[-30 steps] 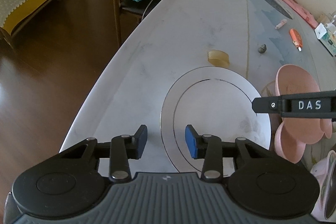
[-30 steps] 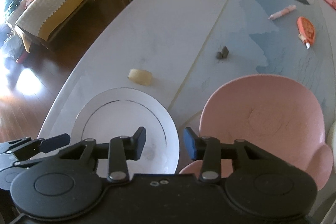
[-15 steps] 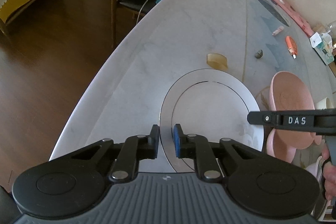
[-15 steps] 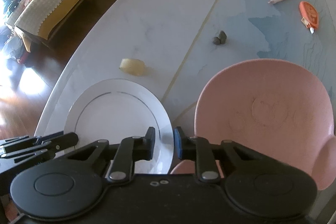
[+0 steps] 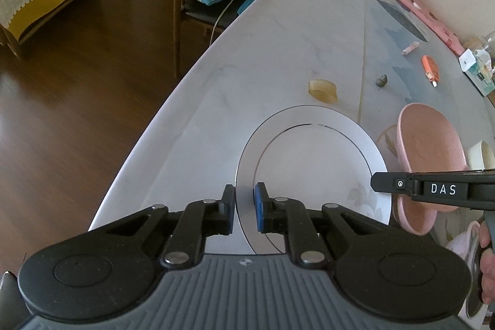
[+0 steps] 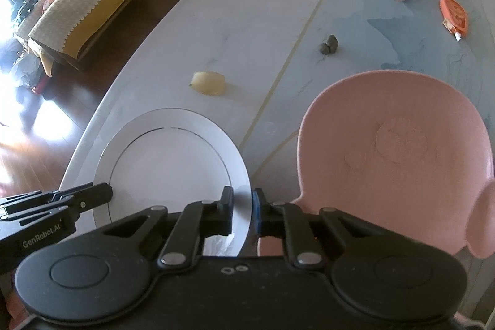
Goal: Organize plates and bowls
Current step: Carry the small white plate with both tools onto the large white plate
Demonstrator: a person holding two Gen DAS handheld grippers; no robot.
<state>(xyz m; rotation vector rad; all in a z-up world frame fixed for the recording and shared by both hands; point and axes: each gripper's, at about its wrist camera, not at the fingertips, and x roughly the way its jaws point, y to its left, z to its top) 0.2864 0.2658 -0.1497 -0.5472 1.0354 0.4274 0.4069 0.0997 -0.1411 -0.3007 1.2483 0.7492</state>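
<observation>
The white plate [image 5: 312, 163] is being pinched from two sides on the pale table [image 5: 278, 45]. Its rim at about nine o'clock is being gripped by the left gripper [image 5: 244, 207], whose jaws are nearly pressed together on the thin edge. Its rim at about three o'clock is being gripped by the right gripper [image 6: 242, 214], whose jaws are closing, with that edge caught between the pads.

In the right wrist view the plate [image 6: 167, 156] is being shown at nine o'clock of the pink plate [image 6: 399, 153], just beside it, and the left gripper [image 6: 55, 203] is being seen at the plate's far side. In the left wrist view the right gripper [image 5: 433, 190] is being seen crossing over the pink plate [image 5: 430, 141].

A small yellowish piece [image 6: 208, 83] is being left at twelve o'clock of the white plate, and a dark lump [image 6: 329, 45] at about one o'clock, further off.
</observation>
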